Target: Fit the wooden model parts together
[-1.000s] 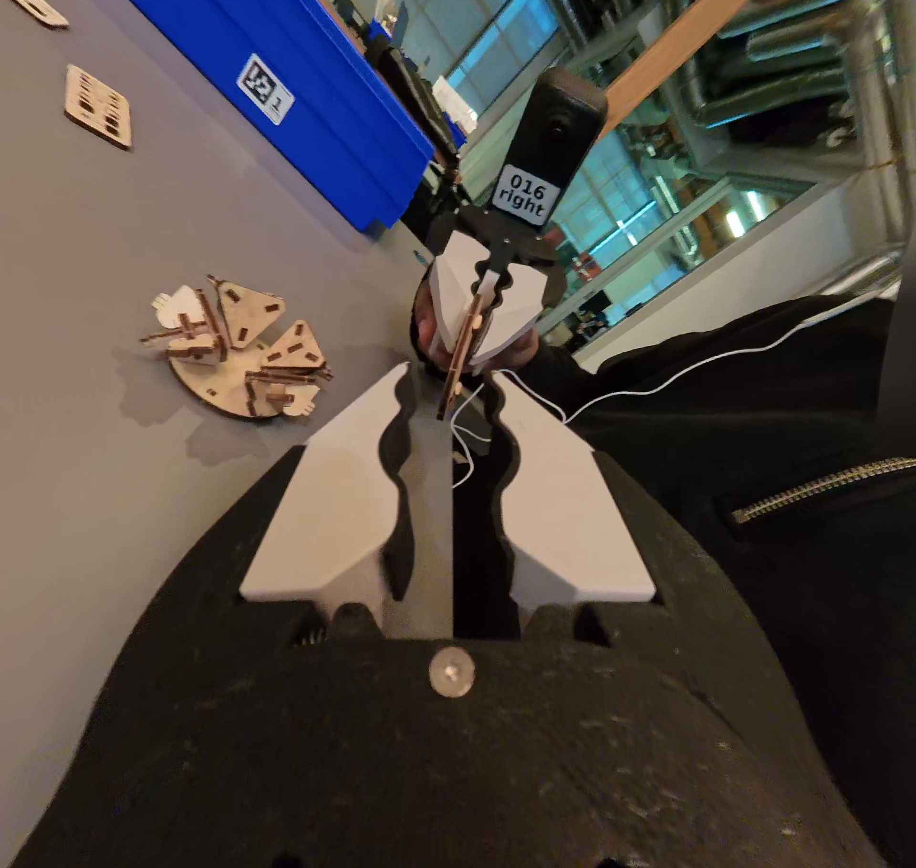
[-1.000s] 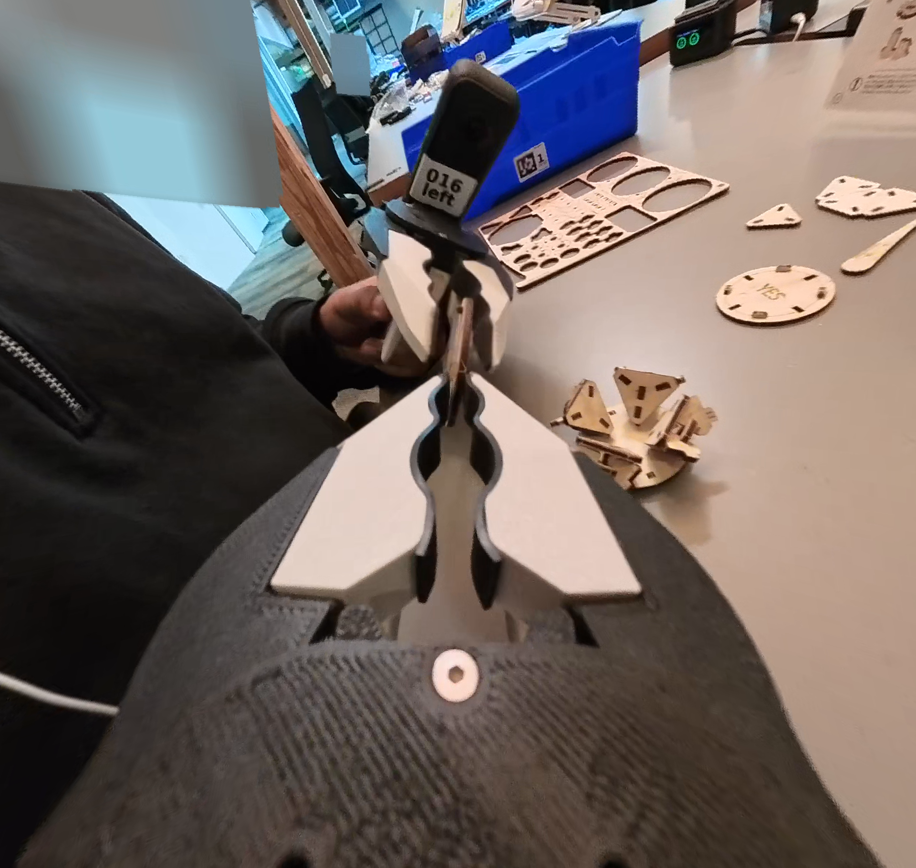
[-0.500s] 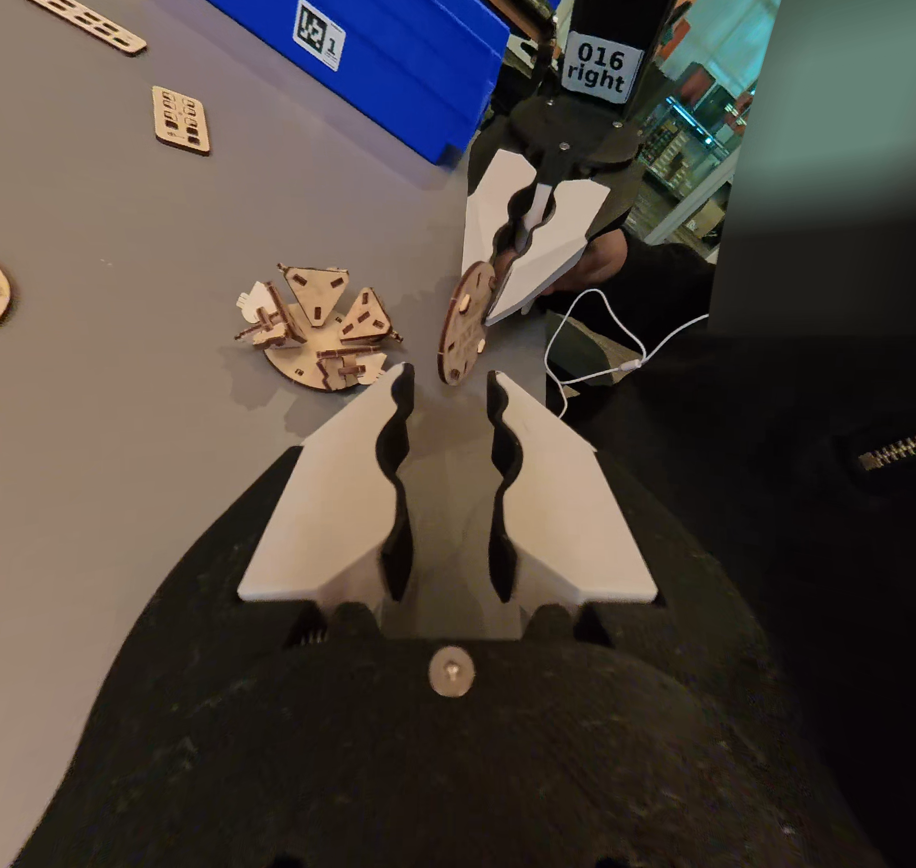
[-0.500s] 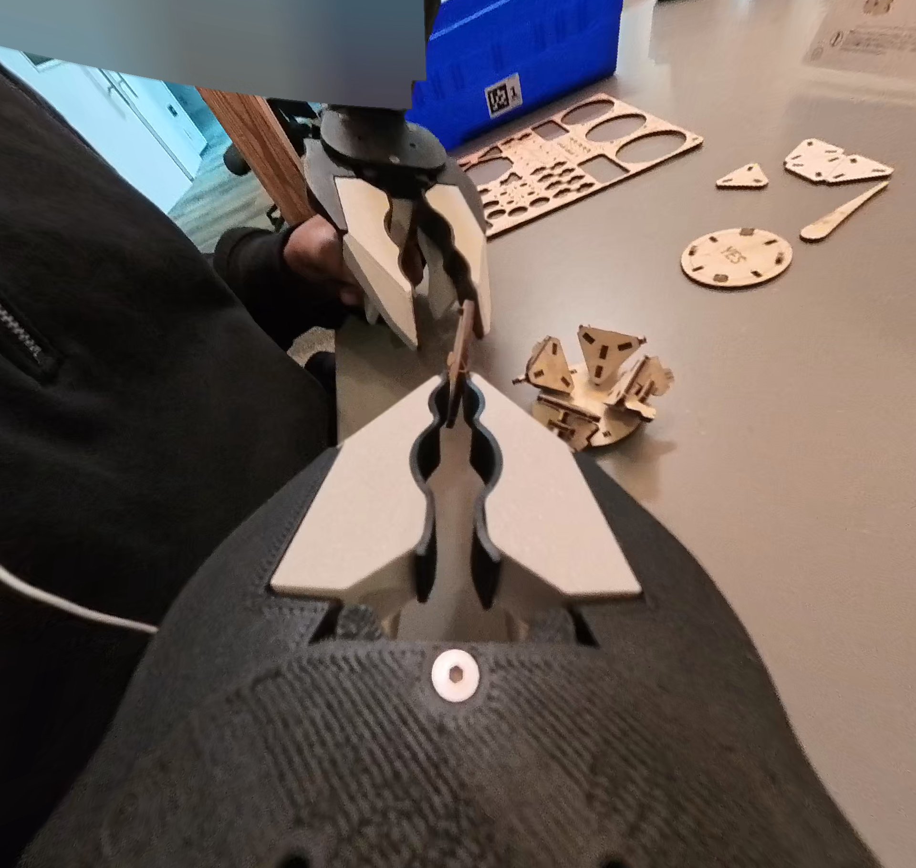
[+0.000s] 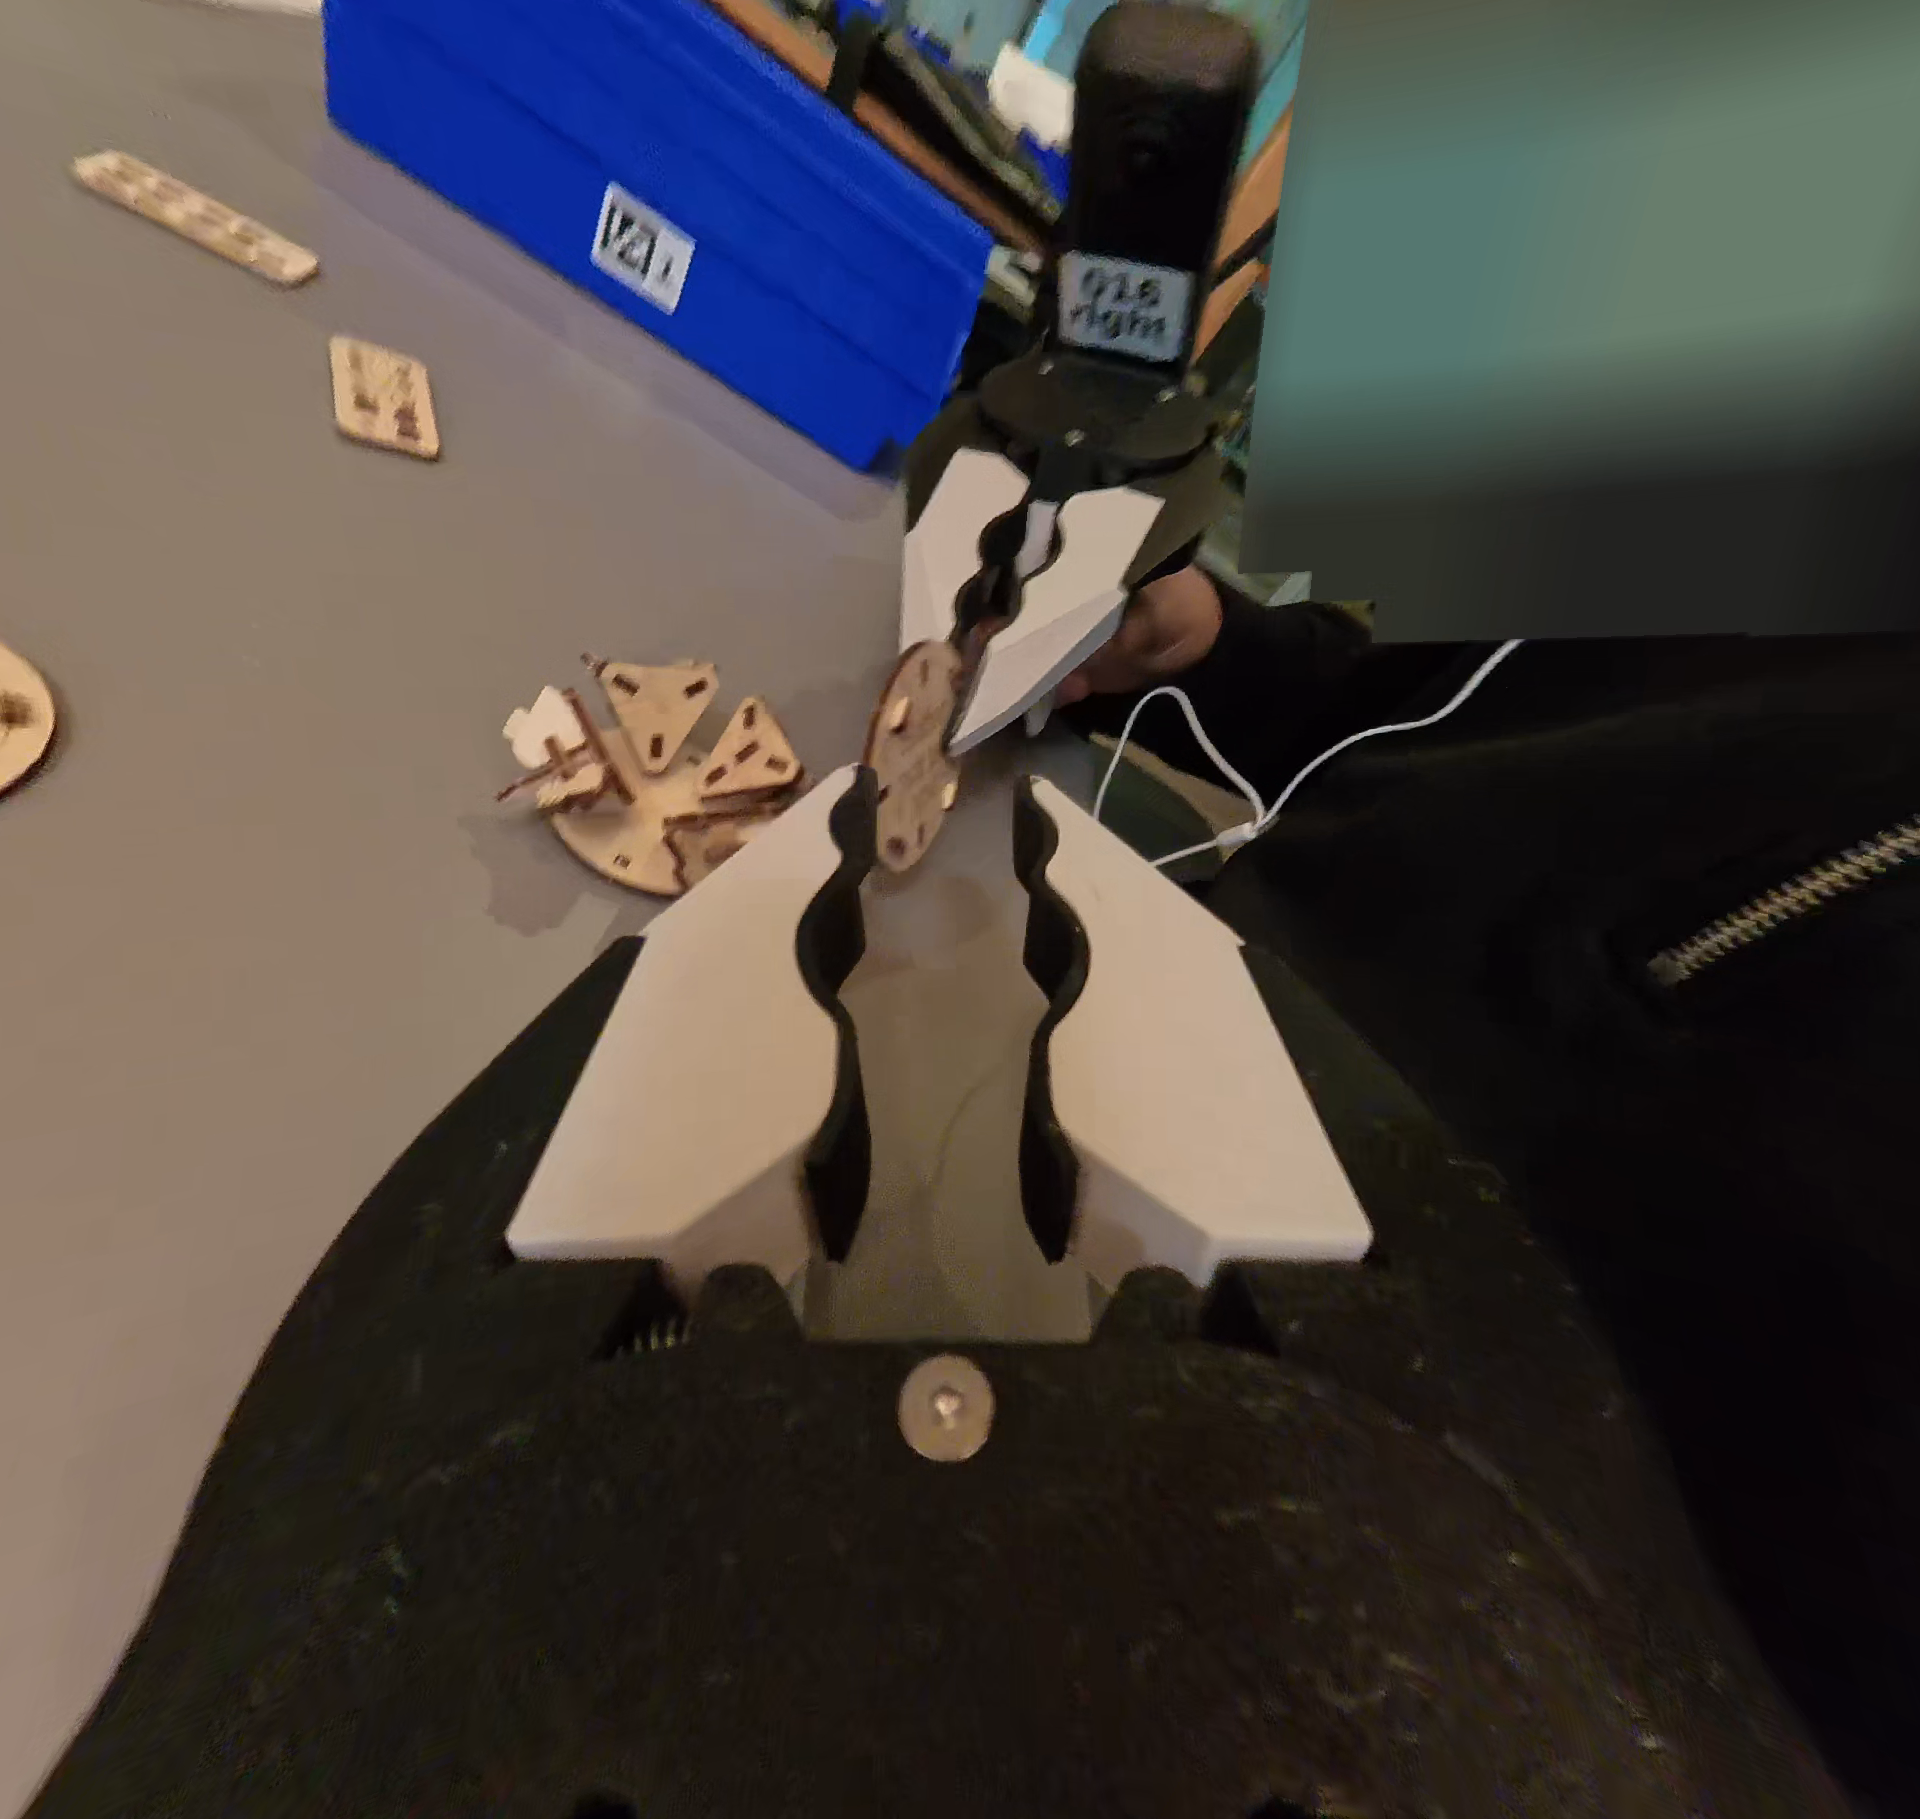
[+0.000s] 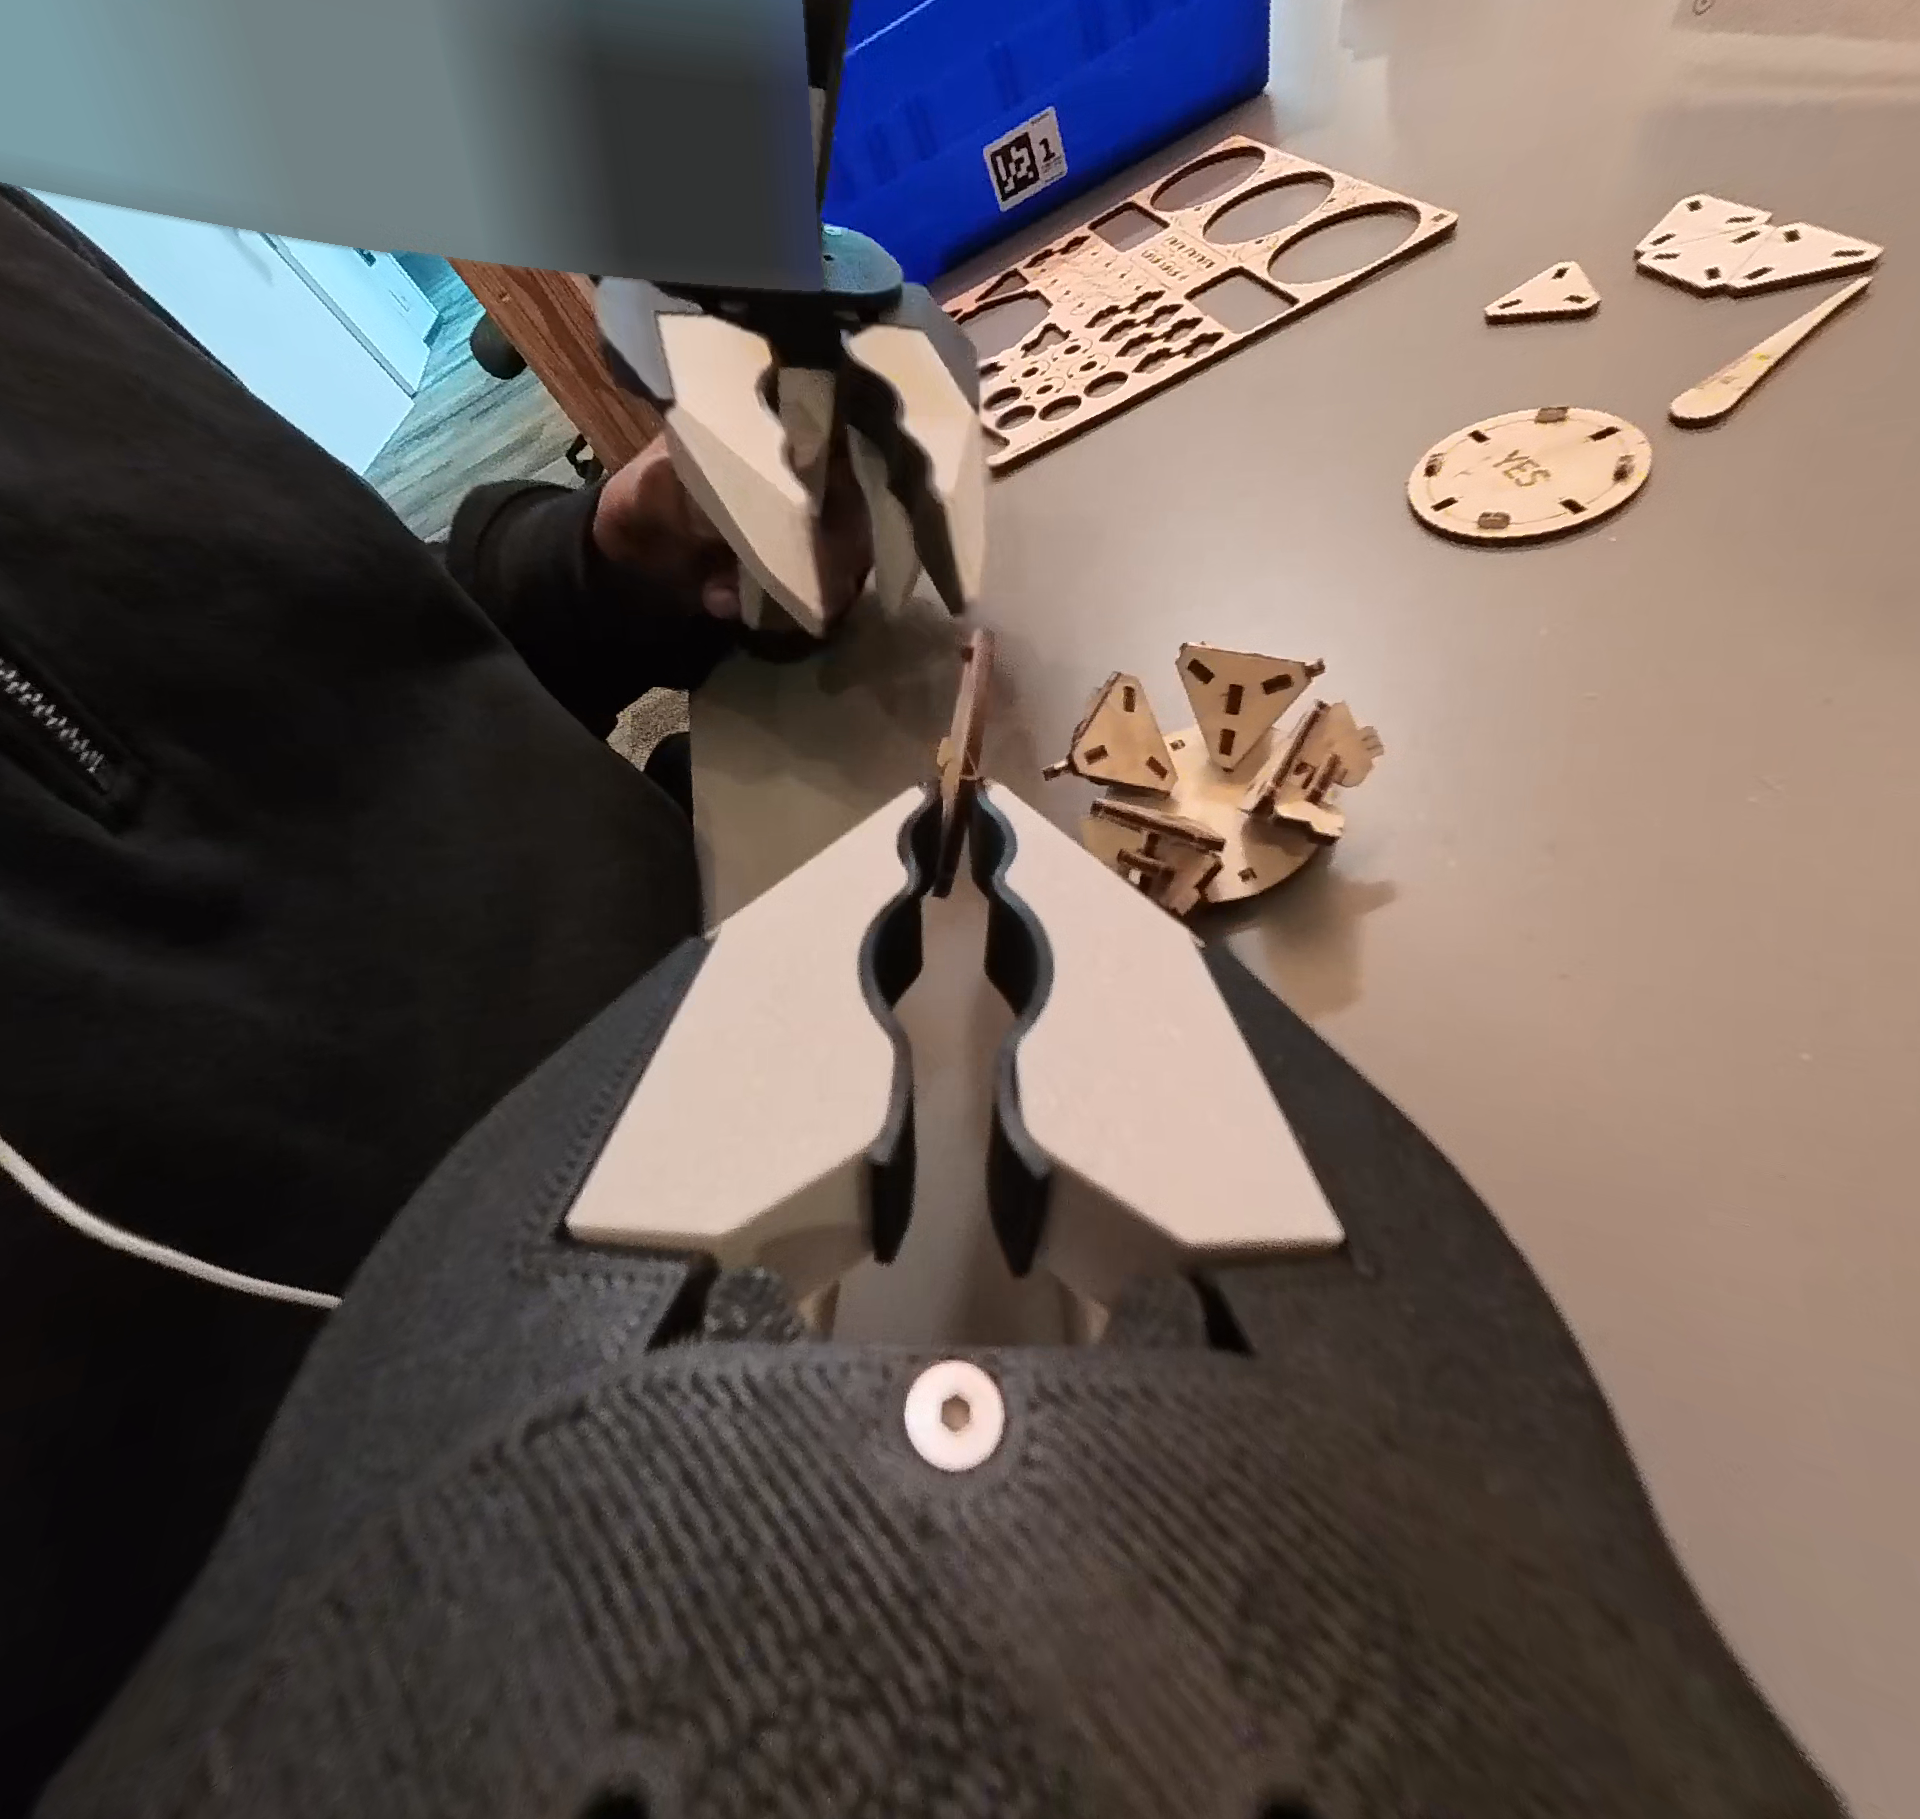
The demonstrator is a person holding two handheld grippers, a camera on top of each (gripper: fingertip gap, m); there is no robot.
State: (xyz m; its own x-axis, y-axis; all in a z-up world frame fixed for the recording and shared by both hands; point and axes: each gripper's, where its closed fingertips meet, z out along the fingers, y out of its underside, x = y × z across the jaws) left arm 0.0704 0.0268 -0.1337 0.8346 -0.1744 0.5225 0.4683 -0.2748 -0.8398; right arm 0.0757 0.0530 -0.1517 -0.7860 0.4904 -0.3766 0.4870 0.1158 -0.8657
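My right gripper (image 6: pixel 951 798) is shut on a thin round wooden disc (image 6: pixel 971 699), held upright and seen edge-on. In the left wrist view the same disc (image 5: pixel 909 772) hangs from the right gripper (image 5: pixel 951 673) just in front of my left fingertips. My left gripper (image 5: pixel 940 793) is open and empty. The disc lies close by its left pad (image 5: pixel 847 834), with no pad pressed on it. The right wrist view shows the left gripper (image 6: pixel 883 606) open above the table edge. A partly built wooden assembly (image 5: pixel 665 782) of upright triangles on a round base stands on the grey table, and shows in the right wrist view too (image 6: pixel 1216 793).
A blue bin (image 6: pixel 1039 34) stands at the back. In front of it lies a wooden sheet with cut-outs (image 6: pixel 1174 304). Further right lie a loose disc (image 6: pixel 1527 470), a small triangle (image 6: pixel 1543 294), a stick (image 6: pixel 1766 356) and flat triangular pieces (image 6: pixel 1756 252). A person in a dark jacket (image 6: pixel 260 730) sits close by the table edge. One gripper's finger ends stand about 4 centimetres off the other's. From either gripper's tips it is about 25 centimetres to the small triangle (image 6: pixel 1543 294).
A second ago the left fingers stood around the disc's far end. They have since drawn back from it. The disc stayed in the right gripper, and both grippers have moved over the table.
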